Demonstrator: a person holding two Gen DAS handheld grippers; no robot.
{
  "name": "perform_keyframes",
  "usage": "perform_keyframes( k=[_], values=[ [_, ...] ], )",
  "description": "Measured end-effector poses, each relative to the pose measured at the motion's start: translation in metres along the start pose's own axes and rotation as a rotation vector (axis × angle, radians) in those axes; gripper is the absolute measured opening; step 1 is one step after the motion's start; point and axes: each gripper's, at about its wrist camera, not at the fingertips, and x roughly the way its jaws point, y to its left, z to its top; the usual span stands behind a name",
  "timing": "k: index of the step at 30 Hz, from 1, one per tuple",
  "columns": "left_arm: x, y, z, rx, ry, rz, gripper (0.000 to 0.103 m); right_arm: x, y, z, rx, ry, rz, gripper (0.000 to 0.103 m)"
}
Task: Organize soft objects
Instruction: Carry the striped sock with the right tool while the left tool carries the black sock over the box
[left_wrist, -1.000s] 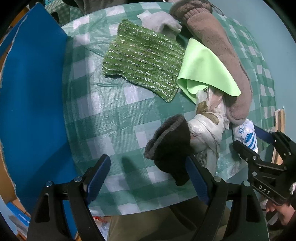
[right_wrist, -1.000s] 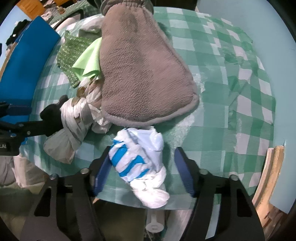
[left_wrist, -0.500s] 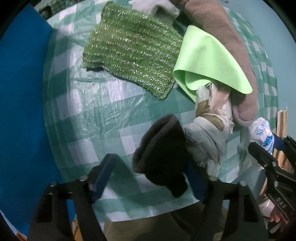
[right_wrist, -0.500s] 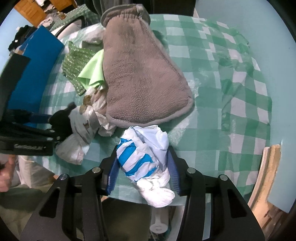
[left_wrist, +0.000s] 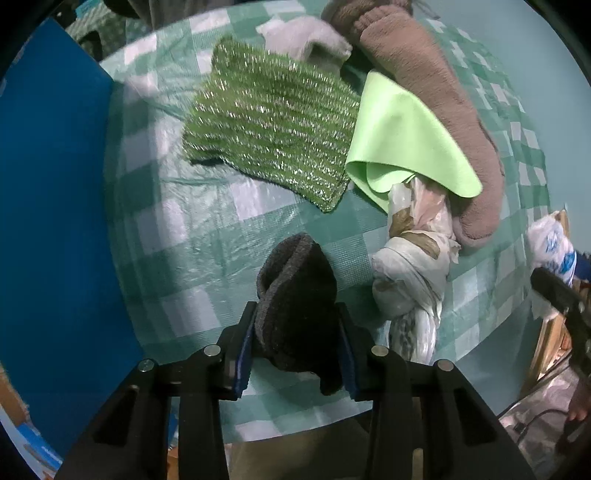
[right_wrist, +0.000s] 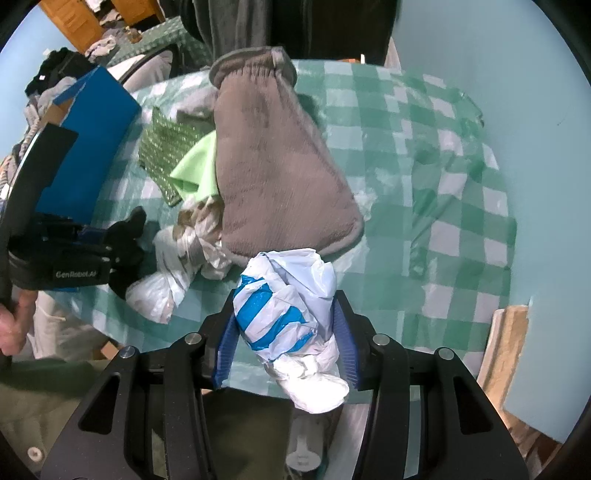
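L gripper (left_wrist: 295, 343) is clamping the dark sock (left_wrist: 297, 295), blue pads pressing it from both sides near the table's front edge; the sock's cuff end is sticking up fwd of the fingers. In the R wrist view the same gripper (right_wrist: 107, 251) is showing at far left w/ the sock (right_wrist: 125, 240) bunched in it, and a hand (right_wrist: 14, 321) is holding its grip.

R gripper (right_wrist: 286, 339) is squeezing the blue-white bag (right_wrist: 284, 302), a knotted plastic bundle w/ blue stripes; its white tail is hanging below the fingers, past the table edge. In the L wrist view the bag (left_wrist: 550, 243) is peeking in at far right beside a black finger of the R gripper.

On the checked cloth (left_wrist: 207, 229): a white knotted bag (left_wrist: 413, 273) is lying just right of the sock, touching the brown mitt (left_wrist: 436, 103). The mitt (right_wrist: 273, 162) is stretching from the far edge toward the front, its wide end just above the blue-white bag. A lime cloth (left_wrist: 402, 140) is folded partly under the mitt and overlapping the glitter-green knit (left_wrist: 269, 122). A pale grey piece (left_wrist: 306, 40) is sitting at the far side, between knit and mitt cuff.

A blue board (left_wrist: 51, 221) is standing along the table's left side. Light wood pieces (right_wrist: 509, 347) are leaning at lower right, off the table.
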Motion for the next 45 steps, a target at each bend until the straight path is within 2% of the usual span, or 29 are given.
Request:
perform_keyframes(
  k=[5,28,37,45],
  values=[
    [-0.021,-0.004,-0.002,0.033,-0.033,0.031,0.039,-0.011,-0.001,0.006,-0.011,-0.019,-0.003,0.047],
    [-0.118,0.005,-0.012,0.077,-0.211,0.104,0.039,-0.055,0.043,0.064,-0.110,-0.127,0.017,0.047],
    [-0.144,0.014,-0.014,0.075,-0.265,0.135,0.039,-0.073,0.066,0.088,-0.158,-0.171,0.038,0.047],
    [-0.164,0.030,-0.018,0.040,-0.298,0.134,0.039,-0.081,0.089,0.104,-0.208,-0.189,0.059,0.047]
  ],
)
